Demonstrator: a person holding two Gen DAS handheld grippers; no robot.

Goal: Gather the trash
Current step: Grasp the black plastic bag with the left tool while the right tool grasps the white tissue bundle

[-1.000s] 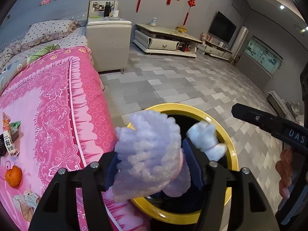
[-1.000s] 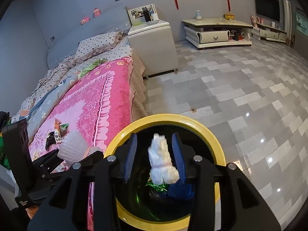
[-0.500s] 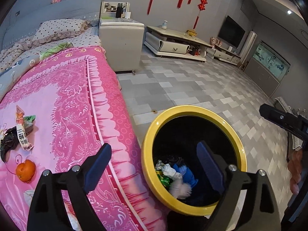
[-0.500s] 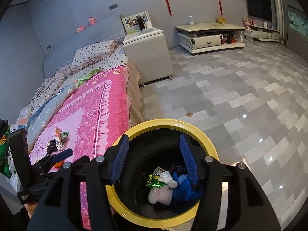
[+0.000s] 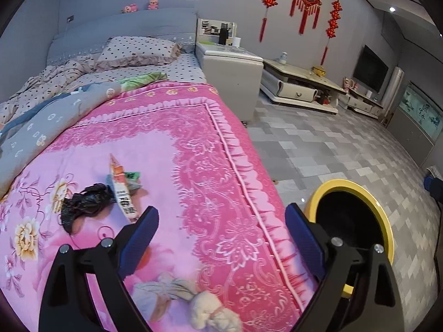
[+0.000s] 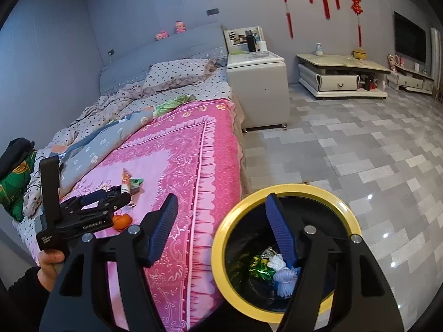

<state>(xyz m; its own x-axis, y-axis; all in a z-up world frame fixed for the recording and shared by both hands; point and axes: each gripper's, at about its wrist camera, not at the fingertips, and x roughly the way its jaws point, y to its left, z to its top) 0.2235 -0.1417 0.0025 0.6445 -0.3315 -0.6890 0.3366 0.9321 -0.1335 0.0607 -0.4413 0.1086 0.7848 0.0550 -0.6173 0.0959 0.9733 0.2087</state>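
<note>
Both grippers stand wide open and hold nothing. The left gripper [image 5: 221,229] hangs over the pink bedspread [image 5: 193,149], its blue pads spread apart above the bed's near edge. Just below and between its fingers lies a crumpled whitish wad of tissue [image 5: 213,315] beside a grey crumpled wrapper [image 5: 163,290]. Farther up the spread sit a black crumpled plastic bag [image 5: 83,204], a long snack wrapper [image 5: 121,191] lying across a small green packet [image 5: 131,177], all close together.

The right gripper [image 6: 224,227] is spread over the gap between bed and bin [image 6: 343,210]: its left finger is above the bedspread's fringe, its right finger above the bin's mouth. Inside the yellow-rimmed black bin lie a green foil wrapper [image 6: 257,267], white crumpled tissue [image 6: 277,262] and a white foam net [image 6: 285,283]. From this view an orange [image 6: 121,221] rests on the spread just beside the left gripper's body. A white bedside cabinet [image 6: 260,88] stands at the head of the bed.
</note>
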